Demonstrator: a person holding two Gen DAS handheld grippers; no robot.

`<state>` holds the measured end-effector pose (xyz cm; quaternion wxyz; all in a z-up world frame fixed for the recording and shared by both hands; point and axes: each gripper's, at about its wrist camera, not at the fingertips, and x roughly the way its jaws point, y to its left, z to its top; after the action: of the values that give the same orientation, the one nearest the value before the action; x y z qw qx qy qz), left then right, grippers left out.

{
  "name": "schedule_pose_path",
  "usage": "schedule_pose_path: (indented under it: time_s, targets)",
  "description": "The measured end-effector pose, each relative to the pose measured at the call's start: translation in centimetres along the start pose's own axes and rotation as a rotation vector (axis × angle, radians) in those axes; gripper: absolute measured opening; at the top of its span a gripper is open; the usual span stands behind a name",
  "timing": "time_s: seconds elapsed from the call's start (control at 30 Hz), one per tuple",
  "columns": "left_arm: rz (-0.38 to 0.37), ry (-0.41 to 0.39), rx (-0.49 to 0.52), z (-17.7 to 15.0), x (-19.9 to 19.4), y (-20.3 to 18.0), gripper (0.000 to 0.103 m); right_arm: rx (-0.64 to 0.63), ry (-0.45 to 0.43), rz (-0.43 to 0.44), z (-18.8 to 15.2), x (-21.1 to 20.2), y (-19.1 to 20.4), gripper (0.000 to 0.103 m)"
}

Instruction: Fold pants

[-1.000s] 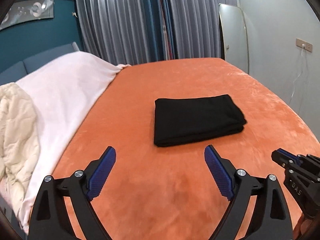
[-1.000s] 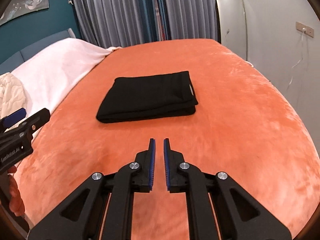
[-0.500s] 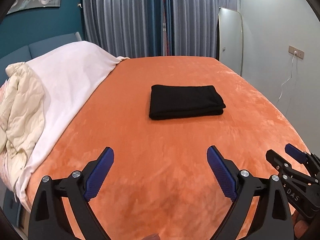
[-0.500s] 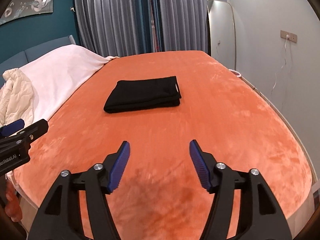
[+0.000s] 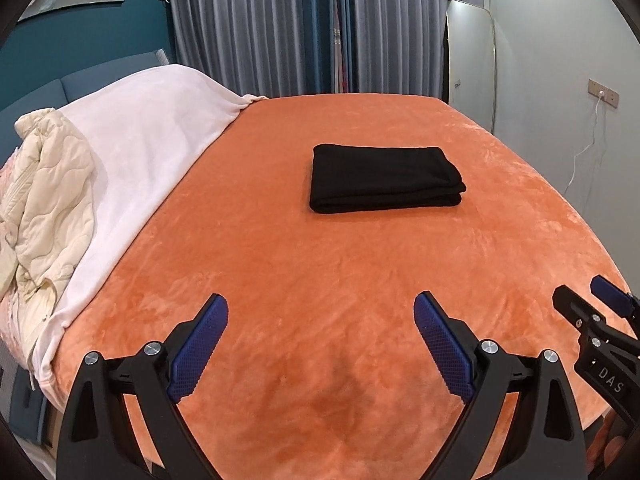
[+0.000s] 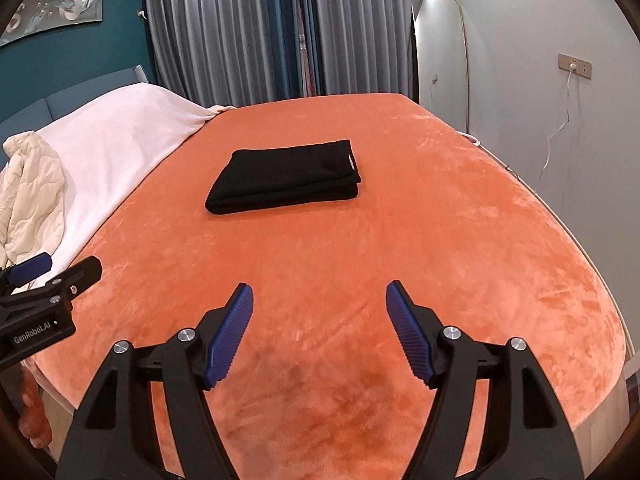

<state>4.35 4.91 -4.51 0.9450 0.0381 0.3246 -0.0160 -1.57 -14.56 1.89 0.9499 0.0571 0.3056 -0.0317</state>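
Note:
The black pants point(image 5: 384, 180) lie folded into a neat flat rectangle in the middle of the orange bed cover point(image 5: 320, 264), touched by nothing. The left gripper point(image 5: 320, 308) hovers over the near part of the bed, well short of the pants, open and empty. In the right wrist view the pants point(image 6: 284, 178) sit ahead and slightly left. The right gripper point(image 6: 320, 292) is also far back from them; its jaws are opening, with nothing between them. Each gripper shows at the edge of the other's view: the right gripper point(image 5: 600, 312) and the left gripper point(image 6: 52, 272).
A white blanket point(image 5: 140, 140) and a crumpled cream quilt point(image 5: 44, 200) cover the bed's left side. Behind the bed hang grey curtains point(image 5: 280, 28); a tall mirror point(image 5: 470, 60) leans at the right wall, where a cable point(image 6: 560, 120) hangs from a socket.
Both grippers have drawn back from the folded pants, which now look smaller and farther off. The right jaws went from shut to wide apart. The left jaws stayed open.

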Motion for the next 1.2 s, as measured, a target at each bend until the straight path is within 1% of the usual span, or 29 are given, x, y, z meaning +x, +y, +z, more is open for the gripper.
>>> schedule_pose_path:
  time_s: [0.43,0.63,0.83,0.93,1.07,1.13,1.17,1.2]
  targets:
    - [-0.02,0.019,0.015,-0.4,0.5,-0.3,0.092,-0.01,0.014,-0.006,-0.1,0.3,0.4,0.068]
    - [-0.053,0.029,0.02,-0.4,0.4,-0.9,0.092,-0.018,0.01,-0.013,-0.1,-0.1,0.6,0.068]
    - [-0.057,0.025,0.032,-0.5,0.3,-1.3,0.092,-0.022,0.01,-0.016,-0.3,-0.3,0.7,0.068]
    - [-0.059,0.006,0.034,-0.5,0.1,-1.5,0.092,-0.017,0.012,-0.017,-0.4,-0.3,0.4,0.068]
    - [-0.099,-0.011,0.017,-0.5,0.0,-1.5,0.092,-0.013,0.016,-0.016,-0.4,-0.3,0.1,0.068]
    - [-0.068,-0.039,0.005,-0.7,-0.3,-1.7,0.092,-0.011,0.017,-0.017,-0.5,-0.3,0.1,0.069]
    - [-0.041,-0.052,0.021,-0.8,-0.3,-2.0,0.092,-0.01,0.018,-0.015,-0.6,-0.3,0.1,0.069]
    - [-0.031,-0.057,0.037,-0.8,-0.4,-2.3,0.092,-0.01,0.018,-0.015,-0.5,-0.3,0.0,0.072]
